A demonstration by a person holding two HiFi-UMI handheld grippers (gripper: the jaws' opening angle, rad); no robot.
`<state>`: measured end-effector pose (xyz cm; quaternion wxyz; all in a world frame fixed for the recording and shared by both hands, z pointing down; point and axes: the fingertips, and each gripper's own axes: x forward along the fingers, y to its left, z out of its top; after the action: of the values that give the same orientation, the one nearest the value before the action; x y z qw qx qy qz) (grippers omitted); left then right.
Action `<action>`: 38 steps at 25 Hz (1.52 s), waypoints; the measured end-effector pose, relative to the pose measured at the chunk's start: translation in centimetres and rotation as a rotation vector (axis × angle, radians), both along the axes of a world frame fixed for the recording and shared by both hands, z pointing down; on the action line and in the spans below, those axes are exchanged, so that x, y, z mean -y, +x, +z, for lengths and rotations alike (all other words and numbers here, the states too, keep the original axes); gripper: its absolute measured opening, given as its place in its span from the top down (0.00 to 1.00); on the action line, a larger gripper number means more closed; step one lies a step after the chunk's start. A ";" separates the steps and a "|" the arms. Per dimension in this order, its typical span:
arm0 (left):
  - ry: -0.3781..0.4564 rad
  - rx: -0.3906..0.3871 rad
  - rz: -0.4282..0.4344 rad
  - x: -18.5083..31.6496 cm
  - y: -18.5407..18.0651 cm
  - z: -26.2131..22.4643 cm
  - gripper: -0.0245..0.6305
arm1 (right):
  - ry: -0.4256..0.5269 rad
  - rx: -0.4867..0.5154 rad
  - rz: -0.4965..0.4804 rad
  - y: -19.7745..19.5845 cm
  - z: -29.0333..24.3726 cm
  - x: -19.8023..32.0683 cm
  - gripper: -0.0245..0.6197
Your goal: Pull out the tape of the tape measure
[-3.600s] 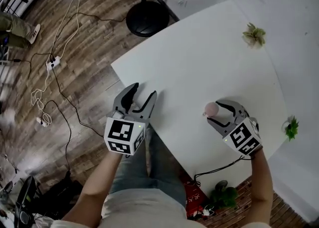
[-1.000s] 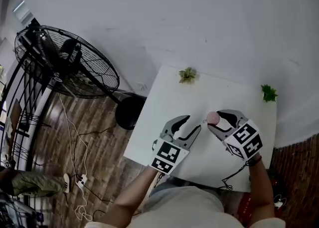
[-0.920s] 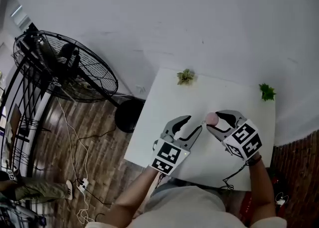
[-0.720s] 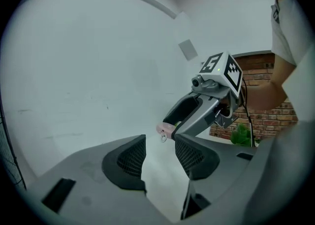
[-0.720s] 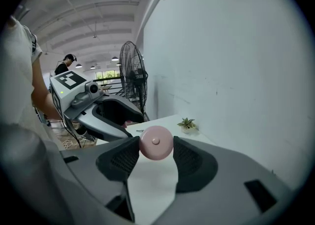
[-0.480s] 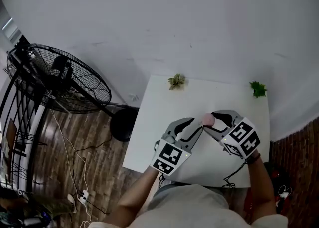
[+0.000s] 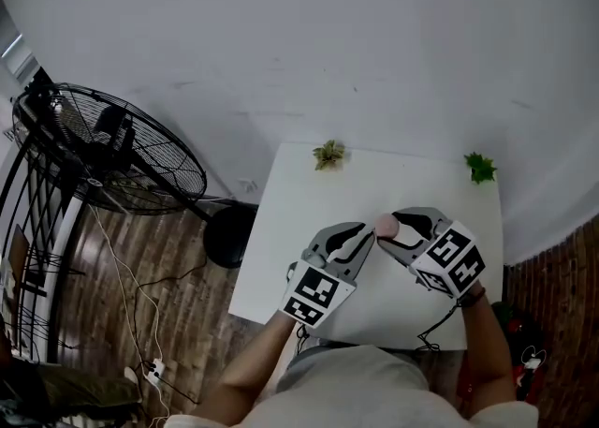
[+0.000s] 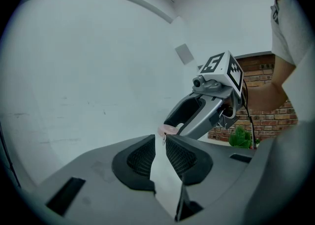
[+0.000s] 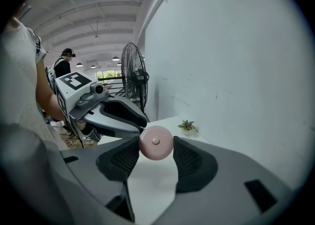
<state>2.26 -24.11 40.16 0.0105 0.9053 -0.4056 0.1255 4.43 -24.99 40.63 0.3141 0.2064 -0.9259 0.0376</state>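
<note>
A small round pink tape measure (image 7: 385, 224) is held above the white table (image 7: 299, 220), with my right gripper (image 7: 387, 228) shut on its two flat sides; it fills the jaw tips in the right gripper view (image 9: 156, 143). My left gripper (image 7: 367, 235) faces it from the left, tips right against the case. In the left gripper view the jaws stand almost together, with only a narrow gap, and the tape's small end tab (image 8: 163, 138) sits between the tips. The pink case (image 8: 169, 130) shows just behind it. No length of tape is visible.
Two small potted plants (image 7: 328, 154) (image 7: 480, 168) stand along the table's far edge by the white wall. A big floor fan (image 7: 103, 154) stands left of the table, with cables on the wood floor. A person (image 9: 64, 64) stands far back in the room.
My left gripper has moved right up to the tape measure and its jaws have closed from wide open to nearly together. The right gripper still holds the pink case, nearly unmoved.
</note>
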 end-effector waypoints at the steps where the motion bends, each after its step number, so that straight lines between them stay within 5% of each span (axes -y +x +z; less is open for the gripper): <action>1: -0.002 0.000 0.000 0.0 0.0 0.0 0.86 | 0.000 0.000 0.000 0.0 0.0 -0.1 0.63; 7: -0.014 0.000 0.011 -0.6 0.4 0.1 0.93 | 0.000 0.005 -0.002 0.1 0.0 -0.4 0.63; 21: -0.004 0.002 0.001 -1.2 0.8 -0.4 0.94 | 0.027 -0.002 0.008 0.9 -0.3 -0.4 0.63; 38: -0.032 -0.025 0.030 -2.1 0.2 -1.4 0.94 | -0.076 0.057 0.109 3.1 -0.1 0.3 0.63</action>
<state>2.49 -22.04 38.71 0.0284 0.9126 -0.3897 0.1207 7.54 -25.31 40.51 0.2927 0.2433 -0.9197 0.0959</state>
